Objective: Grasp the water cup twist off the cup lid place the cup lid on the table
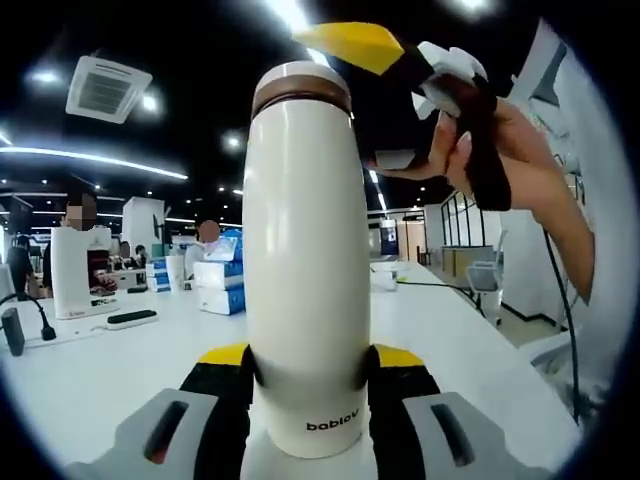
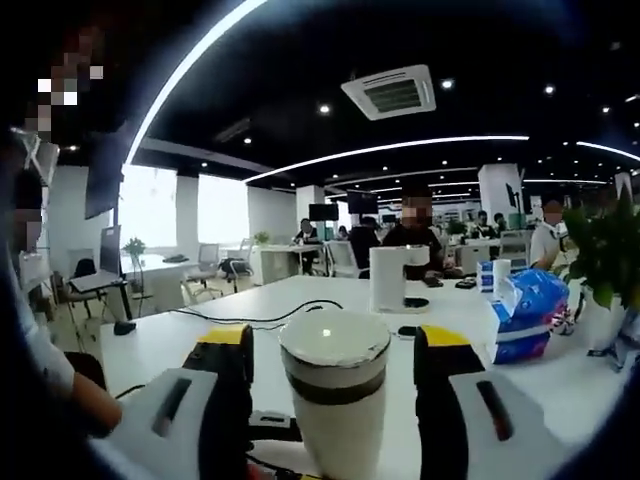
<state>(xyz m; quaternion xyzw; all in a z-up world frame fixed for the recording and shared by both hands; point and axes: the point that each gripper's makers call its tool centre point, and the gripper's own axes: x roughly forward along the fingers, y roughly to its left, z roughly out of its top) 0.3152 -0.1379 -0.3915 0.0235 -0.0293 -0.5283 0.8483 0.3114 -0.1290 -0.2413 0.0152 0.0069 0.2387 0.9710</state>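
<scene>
Clamping the white water cup [image 1: 305,270] near its base, the left gripper [image 1: 307,385] holds it upright over the white table [image 1: 90,370]. Around its brown-banded lid [image 2: 335,358], the right gripper [image 2: 333,365] sits with jaws apart, not touching.

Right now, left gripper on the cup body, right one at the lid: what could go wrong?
1. The left gripper clamps the tall white water cup low near its base; twisting torque up top could make it tilt or spin in the jaws.
2. The right gripper stands wide on either side of the white cup lid with brown band, not closed; an off-centre close could slip.
3. A slipped lid could fall to the white table.
</scene>
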